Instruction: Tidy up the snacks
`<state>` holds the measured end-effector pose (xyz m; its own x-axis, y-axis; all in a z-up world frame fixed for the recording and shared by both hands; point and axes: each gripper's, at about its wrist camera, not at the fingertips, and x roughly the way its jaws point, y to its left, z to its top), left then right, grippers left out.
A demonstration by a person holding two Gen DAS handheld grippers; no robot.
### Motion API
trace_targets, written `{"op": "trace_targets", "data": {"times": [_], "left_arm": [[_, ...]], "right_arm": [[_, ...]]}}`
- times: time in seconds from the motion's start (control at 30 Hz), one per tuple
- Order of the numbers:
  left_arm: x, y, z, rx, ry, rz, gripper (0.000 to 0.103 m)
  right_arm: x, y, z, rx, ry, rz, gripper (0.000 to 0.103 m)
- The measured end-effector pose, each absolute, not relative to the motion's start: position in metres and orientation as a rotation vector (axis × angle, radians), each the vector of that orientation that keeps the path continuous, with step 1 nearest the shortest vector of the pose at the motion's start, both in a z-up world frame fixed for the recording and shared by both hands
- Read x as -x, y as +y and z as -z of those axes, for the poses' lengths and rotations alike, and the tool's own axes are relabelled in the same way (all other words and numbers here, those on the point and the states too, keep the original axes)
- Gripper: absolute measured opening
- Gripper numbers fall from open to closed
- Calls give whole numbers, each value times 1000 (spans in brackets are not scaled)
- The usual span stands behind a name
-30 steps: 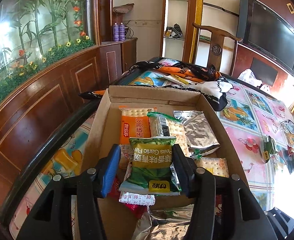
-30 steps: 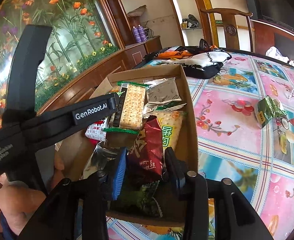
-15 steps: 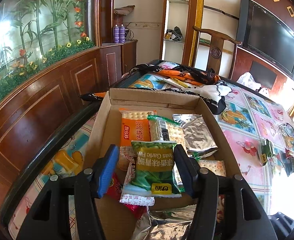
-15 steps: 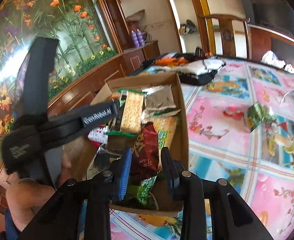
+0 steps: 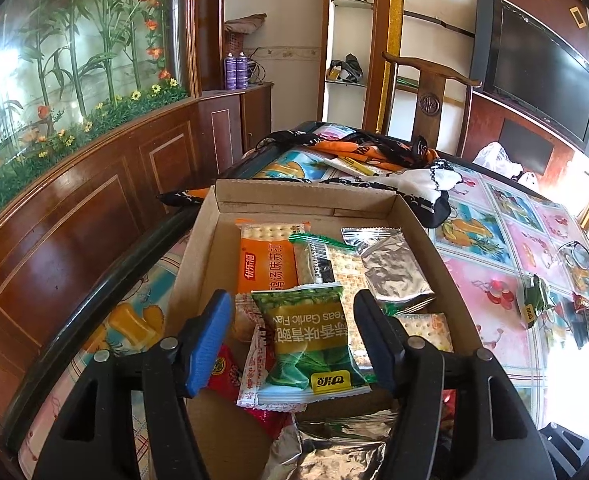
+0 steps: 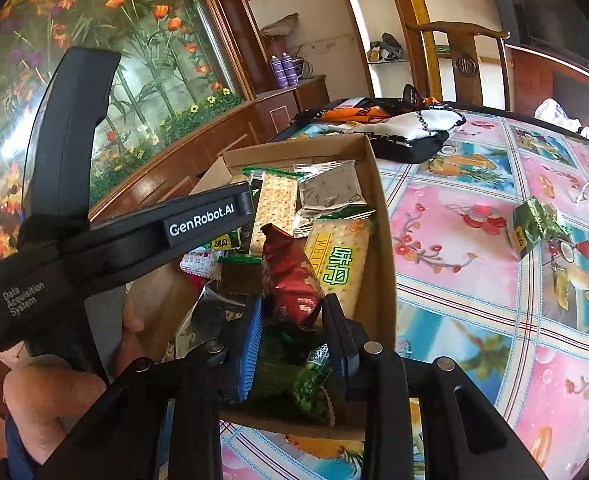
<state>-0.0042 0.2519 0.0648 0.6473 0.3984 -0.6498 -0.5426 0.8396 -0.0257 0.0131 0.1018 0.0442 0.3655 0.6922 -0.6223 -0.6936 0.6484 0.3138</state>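
A cardboard box point(image 5: 306, 192) on the table holds several snack packets: orange and green cracker packs, silver foil pouches. My left gripper point(image 5: 292, 304) hangs over its near half, jaws opening. A green pea packet point(image 5: 310, 344) lies flat between the fingers, and the blue left pad point(image 5: 210, 336) stands apart from it. In the right wrist view my right gripper point(image 6: 294, 308) is shut on the lower end of a dark red packet point(image 6: 290, 276), which stands up over the box's near right corner point(image 6: 378, 240). A green packet point(image 6: 294, 376) lies beneath the jaws.
A loose green packet point(image 6: 534, 224) and a pair of glasses point(image 5: 582, 256) lie on the flowered tablecloth right of the box. Crumpled cloth point(image 5: 374, 160) and a wooden chair point(image 5: 430, 92) sit behind it. A wood-panelled wall point(image 5: 74, 208) runs close along the left. A person's hand point(image 6: 54, 392) holds the left gripper.
The left jaws have spread away from the green pea packet, which stays lying in the box. The right jaws have closed onto the dark red packet.
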Motion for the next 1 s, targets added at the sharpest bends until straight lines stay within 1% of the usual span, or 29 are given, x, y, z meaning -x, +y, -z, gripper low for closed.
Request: {"op": "trace_targets", "data": {"times": [0.07, 0.2, 0.3, 0.33, 0.37, 0.5, 0.63, 0.7, 0.77, 1.0], "left_arm": [[4, 251, -65, 226, 674, -539, 68], [4, 248, -64, 208, 666, -546, 71], [5, 246, -66, 199, 653, -556, 75], [6, 246, -66, 200, 646, -562, 78], [7, 246, -66, 204, 641, -564, 81], [12, 248, -68, 222, 622, -577, 85], [17, 248, -69, 225, 601, -595, 90], [20, 247, -71, 223, 584, -607, 92], [22, 247, -72, 222, 570, -607, 96], [29, 240, -78, 183, 515, -660, 100]], "right_arm": [[-14, 99, -45, -3, 801, -886, 34], [-16, 93, -48, -21, 799, -882, 35], [-15, 89, -52, -27, 786, -873, 43], [-14, 88, -53, -27, 782, -872, 48], [-14, 87, -54, -26, 777, -869, 50], [-11, 83, -57, -29, 764, -867, 51], [-10, 79, -61, -27, 745, -859, 55], [-9, 78, -63, -19, 730, -850, 57], [-9, 77, -64, -18, 721, -844, 62], [-10, 67, -69, -31, 705, -828, 68]]}}
